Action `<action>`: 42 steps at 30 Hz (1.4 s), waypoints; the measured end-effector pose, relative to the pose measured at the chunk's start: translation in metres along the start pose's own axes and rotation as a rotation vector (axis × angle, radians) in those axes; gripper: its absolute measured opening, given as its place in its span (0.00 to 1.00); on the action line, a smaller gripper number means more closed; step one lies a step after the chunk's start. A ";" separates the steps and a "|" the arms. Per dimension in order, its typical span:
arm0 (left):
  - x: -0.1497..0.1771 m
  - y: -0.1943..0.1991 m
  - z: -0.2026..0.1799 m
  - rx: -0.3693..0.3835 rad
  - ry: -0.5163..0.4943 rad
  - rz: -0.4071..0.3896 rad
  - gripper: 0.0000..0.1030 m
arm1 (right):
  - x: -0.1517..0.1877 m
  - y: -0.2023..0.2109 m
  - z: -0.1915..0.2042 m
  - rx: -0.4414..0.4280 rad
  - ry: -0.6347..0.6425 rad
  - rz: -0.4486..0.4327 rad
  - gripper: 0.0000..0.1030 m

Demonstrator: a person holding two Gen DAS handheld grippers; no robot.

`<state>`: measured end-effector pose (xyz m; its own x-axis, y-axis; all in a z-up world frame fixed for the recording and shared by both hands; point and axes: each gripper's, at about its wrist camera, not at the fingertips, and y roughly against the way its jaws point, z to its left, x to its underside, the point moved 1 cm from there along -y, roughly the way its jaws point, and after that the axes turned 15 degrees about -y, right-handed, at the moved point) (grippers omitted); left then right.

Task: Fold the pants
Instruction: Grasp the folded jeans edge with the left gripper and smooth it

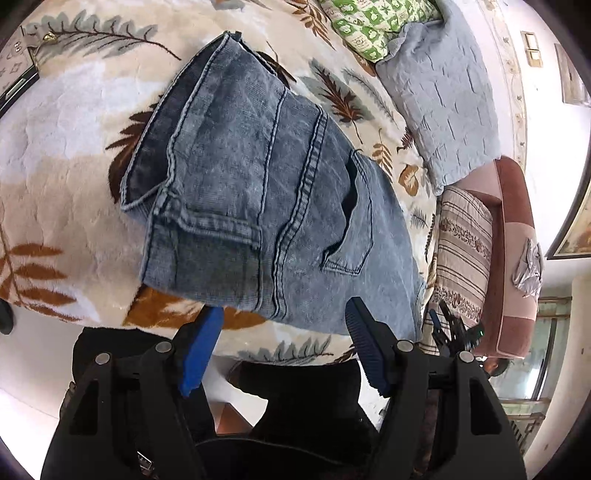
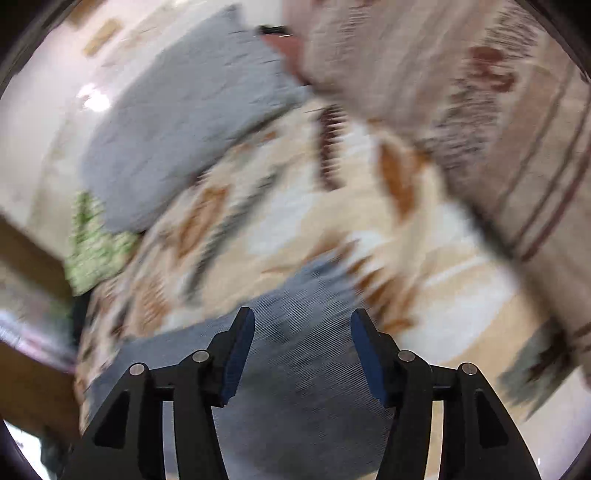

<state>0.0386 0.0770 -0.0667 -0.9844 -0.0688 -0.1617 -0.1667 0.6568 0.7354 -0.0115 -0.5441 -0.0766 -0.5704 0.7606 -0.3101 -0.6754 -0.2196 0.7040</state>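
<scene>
A leaf-print blanket (image 1: 74, 155) covers the bed; a grey pillow (image 1: 443, 103) lies on it, a green patterned cushion (image 1: 373, 26) beside that.

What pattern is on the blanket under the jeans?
Cream blanket with brown and grey leaf prints, under the jeans; clearest in the left wrist view.

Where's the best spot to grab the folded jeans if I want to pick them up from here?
Take the jeans at the near folded edge by the bed's edge, coming in from this side with the left tool, whose open jaws already face it. That edge is thick, stacked denim lying flat on the blanket, so one finger would probably have to slide underneath.
</scene>
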 end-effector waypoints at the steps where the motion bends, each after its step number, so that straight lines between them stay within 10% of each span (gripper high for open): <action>1: -0.001 -0.001 0.001 -0.002 0.002 -0.001 0.66 | 0.011 0.000 0.008 -0.029 0.016 0.027 0.56; 14: -0.007 -0.014 0.009 0.026 0.025 0.019 0.66 | 0.187 -0.055 0.067 -0.243 0.002 0.570 0.65; 26: -0.012 -0.015 0.013 0.027 0.046 0.013 0.64 | 0.222 -0.112 0.102 -0.339 -0.151 0.681 0.63; 30: -0.023 -0.008 0.009 -0.004 0.024 0.001 0.25 | 0.221 -0.127 0.112 -0.323 -0.182 0.644 0.03; 35: -0.037 0.023 -0.002 -0.039 -0.048 -0.105 0.09 | 0.205 -0.098 0.146 -0.438 -0.098 0.554 0.04; 42: -0.022 -0.010 0.046 -0.118 0.039 -0.025 0.11 | 0.246 -0.131 0.121 -0.306 -0.109 0.673 0.11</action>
<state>0.0643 0.1065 -0.1004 -0.9809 -0.1149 -0.1572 -0.1947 0.5614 0.8043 -0.0065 -0.2539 -0.1681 -0.8675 0.4547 0.2017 -0.3056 -0.8071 0.5052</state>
